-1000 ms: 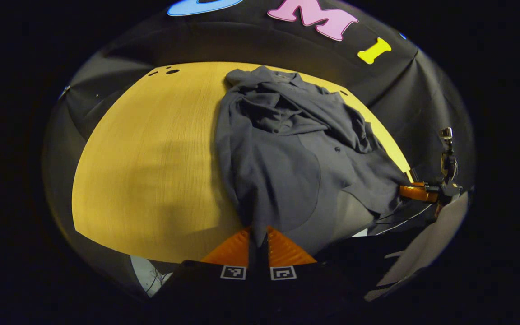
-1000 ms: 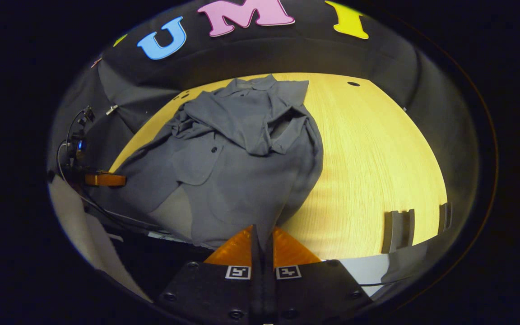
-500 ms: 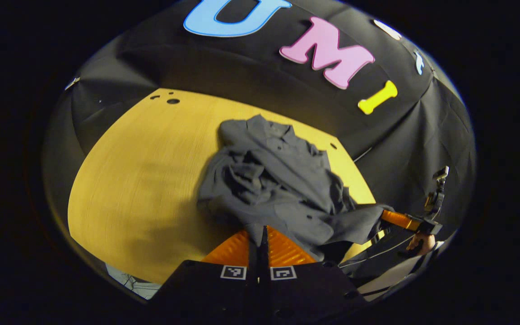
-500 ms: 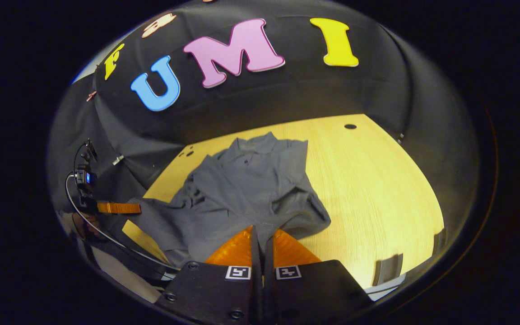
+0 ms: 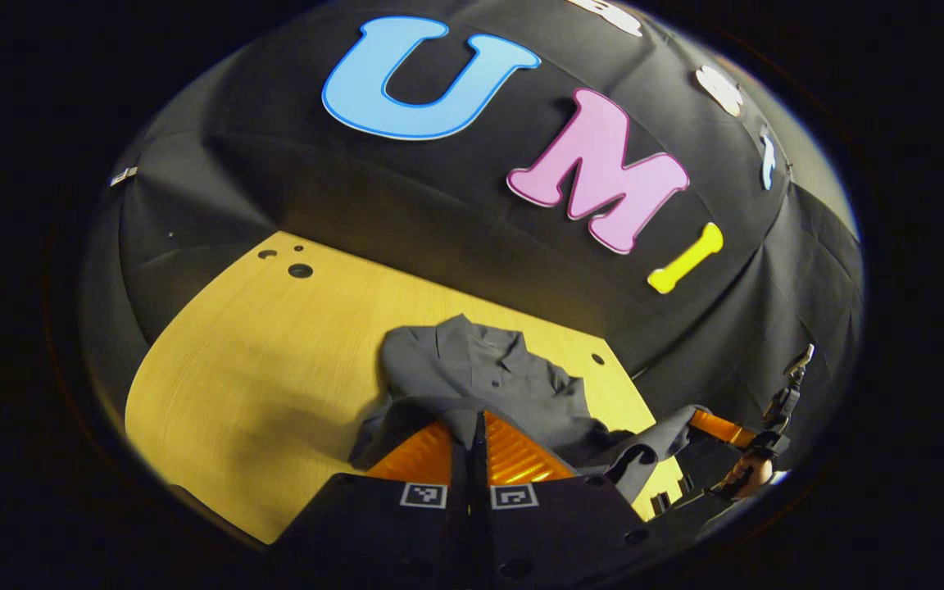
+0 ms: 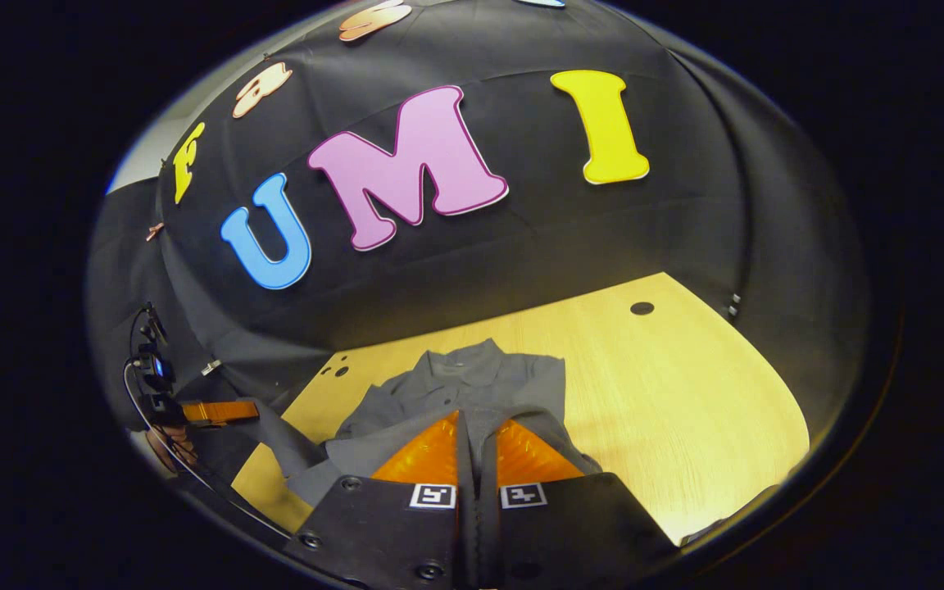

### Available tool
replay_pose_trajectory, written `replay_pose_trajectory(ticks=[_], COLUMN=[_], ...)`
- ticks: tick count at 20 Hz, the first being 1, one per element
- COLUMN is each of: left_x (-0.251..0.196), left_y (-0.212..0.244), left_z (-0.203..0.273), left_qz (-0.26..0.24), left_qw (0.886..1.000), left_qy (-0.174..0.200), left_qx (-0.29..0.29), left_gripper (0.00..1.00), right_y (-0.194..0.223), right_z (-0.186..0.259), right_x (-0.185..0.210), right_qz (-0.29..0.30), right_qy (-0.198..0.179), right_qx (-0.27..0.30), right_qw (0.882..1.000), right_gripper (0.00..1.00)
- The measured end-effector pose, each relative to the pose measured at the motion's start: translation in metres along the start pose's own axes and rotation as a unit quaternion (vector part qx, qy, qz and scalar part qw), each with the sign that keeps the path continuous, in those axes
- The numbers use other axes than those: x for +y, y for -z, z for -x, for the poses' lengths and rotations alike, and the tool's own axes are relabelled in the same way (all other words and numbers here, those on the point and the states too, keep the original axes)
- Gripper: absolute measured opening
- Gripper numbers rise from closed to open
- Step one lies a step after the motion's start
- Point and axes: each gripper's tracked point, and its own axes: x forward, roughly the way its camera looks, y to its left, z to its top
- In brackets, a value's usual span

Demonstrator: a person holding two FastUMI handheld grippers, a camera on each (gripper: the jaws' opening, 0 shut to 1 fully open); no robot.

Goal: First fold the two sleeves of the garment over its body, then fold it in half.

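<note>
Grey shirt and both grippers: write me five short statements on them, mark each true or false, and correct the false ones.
1. The left gripper is shut on the grey shirt. True.
2. The right gripper hangs open, apart from the shirt. False: its fingers pinch grey cloth.
3. The shirt's collar end lies toward the booth wall. True.
4. The shirt lies on a white table. False: the wooden table is yellow.
5. In the left gripper view, a hand holds the other gripper at the right. True.
</note>
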Motion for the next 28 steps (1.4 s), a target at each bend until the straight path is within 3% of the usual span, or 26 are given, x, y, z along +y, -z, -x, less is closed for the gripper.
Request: replay_pose_trajectory(ticks=[5, 12, 13, 15, 21, 22, 28], left_x=[0.010, 0.028, 0.032, 0.039, 0.069, 0.074, 0.106], left_y=[-0.040, -0.070, -0.072, -0.075, -0.064, -0.059, -0.027], left_z=[-0.036, -0.122, -0.132, -0.158, -0.216, -0.225, -0.268], left_qz=[0.020, -0.002, -0.004, -0.014, -0.025, -0.023, -0.031], left_qw=[0.999, 0.999, 0.999, 0.999, 0.998, 0.998, 0.995], left_qy=[-0.013, -0.023, -0.026, -0.034, -0.061, -0.066, -0.095], left_qx=[-0.035, -0.042, -0.041, -0.038, -0.017, -0.011, 0.030], left_gripper=[0.05, 0.05, 0.02, 0.05, 0.02, 0.05, 0.05], right_y=[-0.025, -0.045, -0.046, -0.046, -0.023, -0.015, 0.032], right_z=[-0.039, -0.114, -0.125, -0.147, -0.205, -0.213, -0.248], right_x=[-0.015, -0.039, -0.043, -0.054, -0.093, -0.099, -0.130], right_qz=[-0.019, 0.001, 0.001, 0.000, 0.001, 0.003, 0.018], right_qy=[0.007, 0.021, 0.024, 0.033, 0.058, 0.062, 0.077], right_qx=[-0.024, -0.026, -0.024, -0.023, 0.003, 0.011, 0.062], right_qw=[0.999, 0.999, 0.999, 0.999, 0.998, 0.998, 0.995], right_gripper=[0.05, 0.05, 0.05, 0.05, 0.05, 0.05, 0.05])
